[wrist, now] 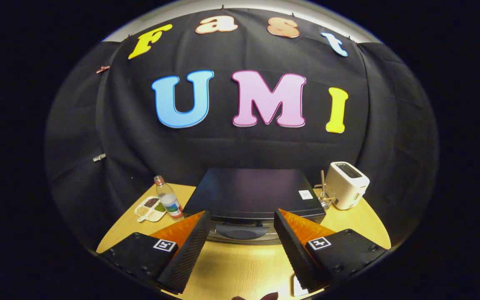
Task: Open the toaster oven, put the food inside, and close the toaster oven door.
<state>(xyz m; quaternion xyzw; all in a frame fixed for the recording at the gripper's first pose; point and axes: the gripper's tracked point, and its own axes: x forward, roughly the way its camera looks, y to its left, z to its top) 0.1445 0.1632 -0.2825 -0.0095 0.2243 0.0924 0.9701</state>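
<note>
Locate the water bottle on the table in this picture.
In the gripper view, the water bottle stands upright beyond the open gripper's left finger, between the divided snack tray and the toaster oven.

Gripper (240,227) — black screwed finger mounts, each bearing a square marker.

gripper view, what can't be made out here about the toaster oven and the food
- Black toaster oven: seen from above; its front door is mostly hidden below its top edge and flanked by the open claw, so the latch state is unclear.
- White divided snack tray: contents too small to identify.
- Metal item beside the white pop-up toaster: too small to name.
</note>
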